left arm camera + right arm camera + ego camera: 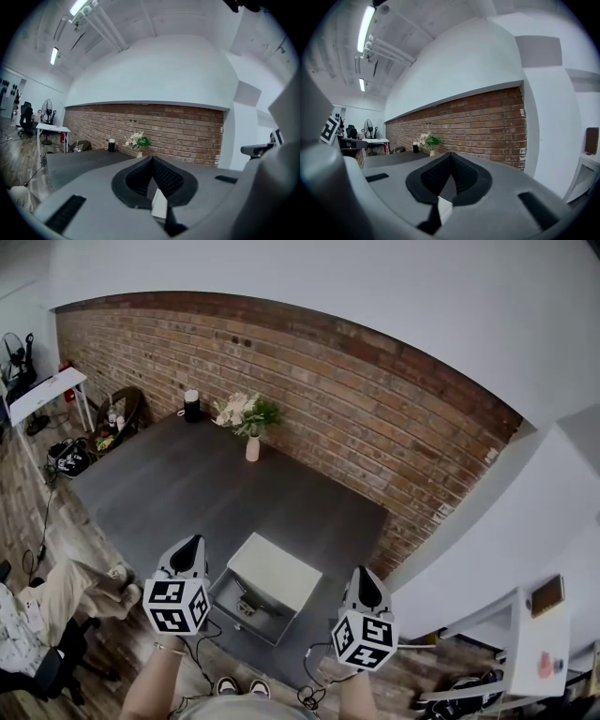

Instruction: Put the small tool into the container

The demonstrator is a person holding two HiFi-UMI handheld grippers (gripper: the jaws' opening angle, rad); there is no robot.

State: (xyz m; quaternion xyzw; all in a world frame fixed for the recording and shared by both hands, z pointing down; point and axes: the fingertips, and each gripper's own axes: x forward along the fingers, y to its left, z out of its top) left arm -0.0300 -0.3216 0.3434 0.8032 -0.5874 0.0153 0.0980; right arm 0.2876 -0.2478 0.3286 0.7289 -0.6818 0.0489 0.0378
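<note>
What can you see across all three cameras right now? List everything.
dark surface: one, dark grey, along the wall
brick wall: one, red-brown, behind the surface
vase of flowers: one, white vase, pale blooms, by the wall
cylinder: one, black with white top, left of the vase
container: one, white, near corner of the surface, grey drawer open
small tool: one, colour unclear, in the drawer
white table: one, far left
seated person: one, beige trousers, lower left
left gripper: one, grey, shut, empty
right gripper: one, grey, shut, empty
</note>
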